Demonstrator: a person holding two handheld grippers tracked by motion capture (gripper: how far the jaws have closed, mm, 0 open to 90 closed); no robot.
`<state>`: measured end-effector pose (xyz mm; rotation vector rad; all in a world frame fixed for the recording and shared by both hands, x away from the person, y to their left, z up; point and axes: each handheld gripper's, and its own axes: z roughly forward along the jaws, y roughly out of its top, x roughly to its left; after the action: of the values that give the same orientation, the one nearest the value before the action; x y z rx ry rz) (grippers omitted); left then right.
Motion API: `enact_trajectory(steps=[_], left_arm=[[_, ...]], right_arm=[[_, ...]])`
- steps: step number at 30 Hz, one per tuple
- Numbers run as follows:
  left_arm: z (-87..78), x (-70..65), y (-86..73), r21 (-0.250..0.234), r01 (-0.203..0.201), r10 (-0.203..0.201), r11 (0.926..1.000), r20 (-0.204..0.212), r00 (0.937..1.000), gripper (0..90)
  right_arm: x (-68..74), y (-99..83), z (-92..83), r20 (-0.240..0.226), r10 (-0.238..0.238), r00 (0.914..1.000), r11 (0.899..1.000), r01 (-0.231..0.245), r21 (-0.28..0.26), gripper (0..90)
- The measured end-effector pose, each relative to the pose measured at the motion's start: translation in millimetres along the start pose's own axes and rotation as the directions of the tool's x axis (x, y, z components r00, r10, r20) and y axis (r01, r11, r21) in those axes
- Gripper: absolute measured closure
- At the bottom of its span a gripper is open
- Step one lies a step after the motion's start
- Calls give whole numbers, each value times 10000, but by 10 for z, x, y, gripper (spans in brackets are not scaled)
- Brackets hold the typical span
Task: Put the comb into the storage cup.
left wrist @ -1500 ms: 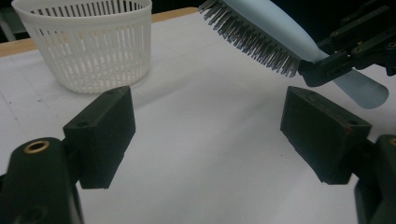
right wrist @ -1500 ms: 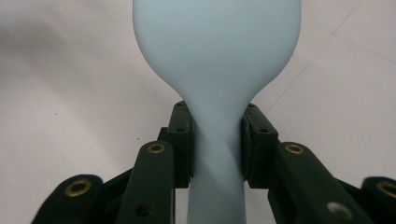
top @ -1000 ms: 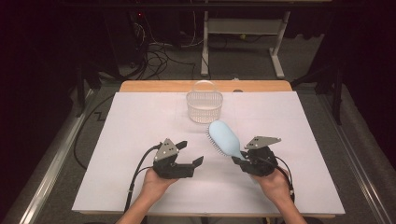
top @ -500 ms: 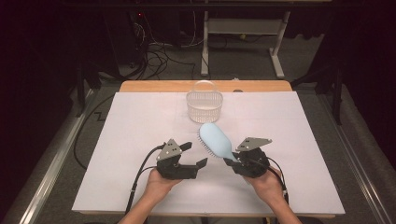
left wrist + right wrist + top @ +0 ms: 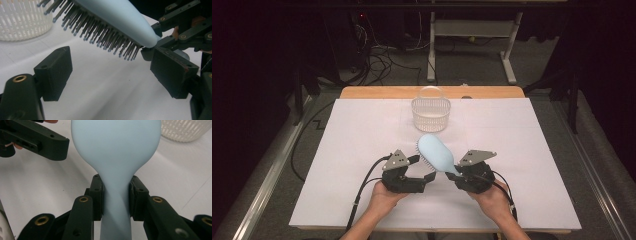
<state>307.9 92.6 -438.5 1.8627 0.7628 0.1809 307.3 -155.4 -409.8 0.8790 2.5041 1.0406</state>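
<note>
You hold 2 grippers low over a white surface [image 5: 362, 150], seen from above, with your hands coming in from the near edge. Your right gripper [image 5: 458, 176] has its fingers [image 5: 98, 195] clamped on the handle of a pale blue hairbrush [image 5: 436, 154], one finger pressed to each side of the narrow neck. The brush is off the surface, its oval head tilted up and away from you toward the middle, bristles facing down and to your left. Your left gripper [image 5: 424, 171] sits just beside it, on the left, with its fingers [image 5: 53, 72] apart and nothing between them. In the left gripper view the bristled underside of the hairbrush [image 5: 105, 27] passes above those 2 spread fingers without touching them, and the right gripper's black frame shows at the far right. A white plastic basket [image 5: 431, 108] with slatted walls and an arched handle stands upright farther back on the surface, near its far edge and apart from the brush head. A black cable trails from each gripper toward you.
</note>
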Motion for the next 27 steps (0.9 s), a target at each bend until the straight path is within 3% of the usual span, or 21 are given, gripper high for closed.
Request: enact_trajectory(steps=[27], left_arm=[[24, 15, 13, 33, 425, -426, 9991, 233, 9988, 174]], right_arm=[[151, 44, 137, -159, -411, 9990, 9991, 412, 67, 703]])
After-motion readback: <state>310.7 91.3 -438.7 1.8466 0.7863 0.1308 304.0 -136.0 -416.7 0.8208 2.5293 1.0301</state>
